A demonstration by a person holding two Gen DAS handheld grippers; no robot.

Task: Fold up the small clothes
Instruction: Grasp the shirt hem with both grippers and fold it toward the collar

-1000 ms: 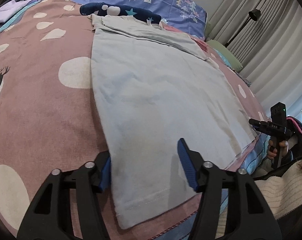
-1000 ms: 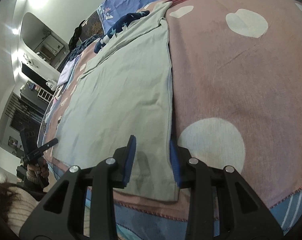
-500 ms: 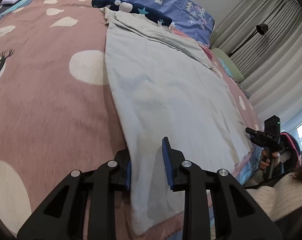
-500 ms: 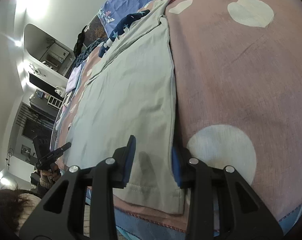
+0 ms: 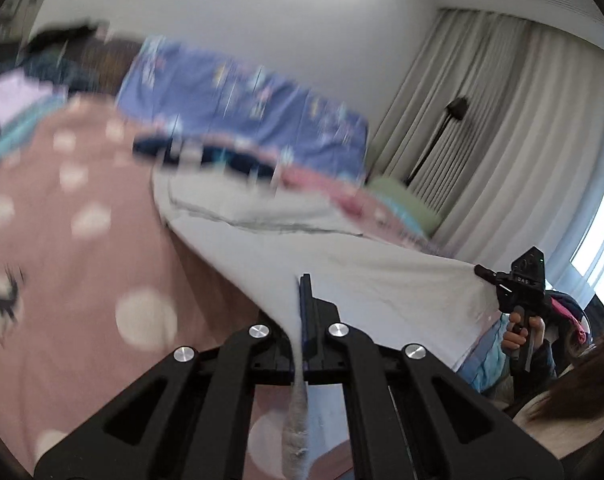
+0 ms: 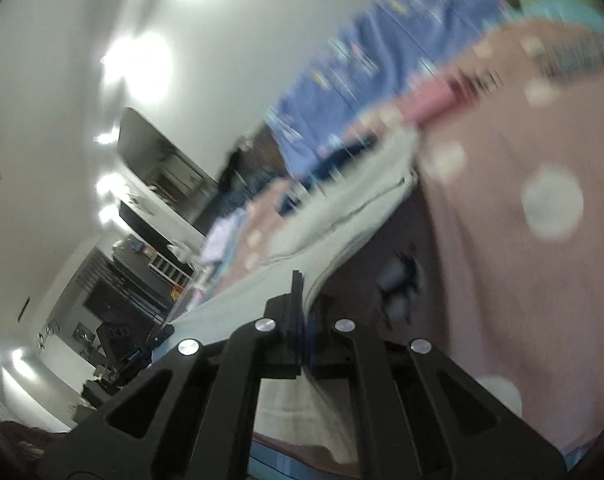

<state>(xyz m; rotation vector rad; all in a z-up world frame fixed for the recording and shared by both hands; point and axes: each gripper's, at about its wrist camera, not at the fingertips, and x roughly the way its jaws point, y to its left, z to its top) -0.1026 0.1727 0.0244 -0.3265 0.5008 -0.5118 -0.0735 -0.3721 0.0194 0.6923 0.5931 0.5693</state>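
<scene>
Between both shut claws (image 5: 303, 280) (image 6: 297, 276), grey garment's (image 5: 382, 280) near corners.

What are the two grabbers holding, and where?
Both hold the grey garment: left gripper and right gripper each pinch a near-edge corner.

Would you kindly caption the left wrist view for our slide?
Left tongs shut on the pale grey garment's near hem, raised above the pink spotted bedspread.

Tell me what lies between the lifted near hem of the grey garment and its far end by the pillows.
Nothing visible does. Both tools, left and right, are shut on the near hem of the grey garment; only its own flat cloth lies on the pink bedspread ahead. Blur hides small things.
</scene>
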